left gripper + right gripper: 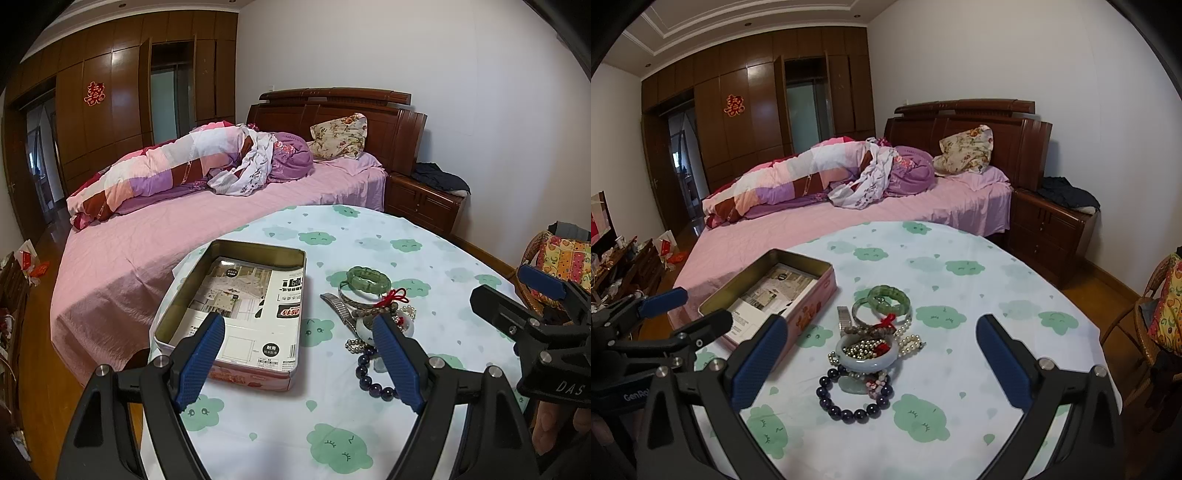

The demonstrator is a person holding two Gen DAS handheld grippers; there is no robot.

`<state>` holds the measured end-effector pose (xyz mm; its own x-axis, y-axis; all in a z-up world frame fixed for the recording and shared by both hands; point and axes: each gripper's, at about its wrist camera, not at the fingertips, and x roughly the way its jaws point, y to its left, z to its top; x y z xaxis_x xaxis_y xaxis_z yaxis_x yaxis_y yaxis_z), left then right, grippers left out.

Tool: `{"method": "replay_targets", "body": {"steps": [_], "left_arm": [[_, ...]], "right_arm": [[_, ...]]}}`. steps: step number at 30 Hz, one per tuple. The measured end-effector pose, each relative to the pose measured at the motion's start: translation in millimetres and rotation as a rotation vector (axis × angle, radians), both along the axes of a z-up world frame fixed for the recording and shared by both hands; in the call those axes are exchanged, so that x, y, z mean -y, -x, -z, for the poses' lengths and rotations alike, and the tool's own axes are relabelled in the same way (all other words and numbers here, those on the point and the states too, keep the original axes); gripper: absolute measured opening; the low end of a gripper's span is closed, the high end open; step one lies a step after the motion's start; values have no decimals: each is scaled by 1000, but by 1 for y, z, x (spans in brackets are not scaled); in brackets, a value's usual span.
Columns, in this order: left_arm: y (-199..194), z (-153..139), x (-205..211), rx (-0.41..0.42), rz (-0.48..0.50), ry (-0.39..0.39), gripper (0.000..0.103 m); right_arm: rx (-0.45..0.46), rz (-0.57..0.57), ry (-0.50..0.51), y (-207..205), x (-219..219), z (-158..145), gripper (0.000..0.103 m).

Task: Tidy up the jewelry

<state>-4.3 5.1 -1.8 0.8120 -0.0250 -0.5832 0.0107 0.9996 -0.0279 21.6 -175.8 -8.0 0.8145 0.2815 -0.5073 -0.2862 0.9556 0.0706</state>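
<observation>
Jewelry [871, 347] sits in one tangled heap around the middle of the counter [997, 280], which has a white cloth with green cloud faces on it. At the far end of the heap there's a chunky green bangle [889, 297] leaning on a thinner silvery bangle [862, 312], with a metal watch band [844, 319] just beside them on the tin's side. A red knotted cord [888, 320] lies over some brownish beads in the middle. Nearer the camera edge is a pale jade bangle [866, 363] with small metal beads piled inside its ring, and a white pearl strand [910, 341] trails off beside it. Closest to the near edge is a dark purple bead bracelet [855, 400], touching a little pale green pendant.

The open tin box [236, 306] is just beside the heap, along the counter's bed-side edge. Only a printed paper sheet [255, 295] lies flat in it, no jewelry in there yet.

Left tongs [299, 354] are spread wide with nothing between them, hanging over the near end of the tin and the heap. Right tongs [879, 354] are also wide and empty, framing the heap from above, not touching it.

A bed [849, 221] with a rumpled quilt stands right behind the counter.
</observation>
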Motion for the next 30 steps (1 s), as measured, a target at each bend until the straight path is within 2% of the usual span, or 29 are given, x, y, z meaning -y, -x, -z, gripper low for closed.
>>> {"method": "replay_targets", "body": {"steps": [30], "left_arm": [[-5,-3,-4,4,-4,4,82]], "right_arm": [[-9,2,-1,0,0,4,103]]}}
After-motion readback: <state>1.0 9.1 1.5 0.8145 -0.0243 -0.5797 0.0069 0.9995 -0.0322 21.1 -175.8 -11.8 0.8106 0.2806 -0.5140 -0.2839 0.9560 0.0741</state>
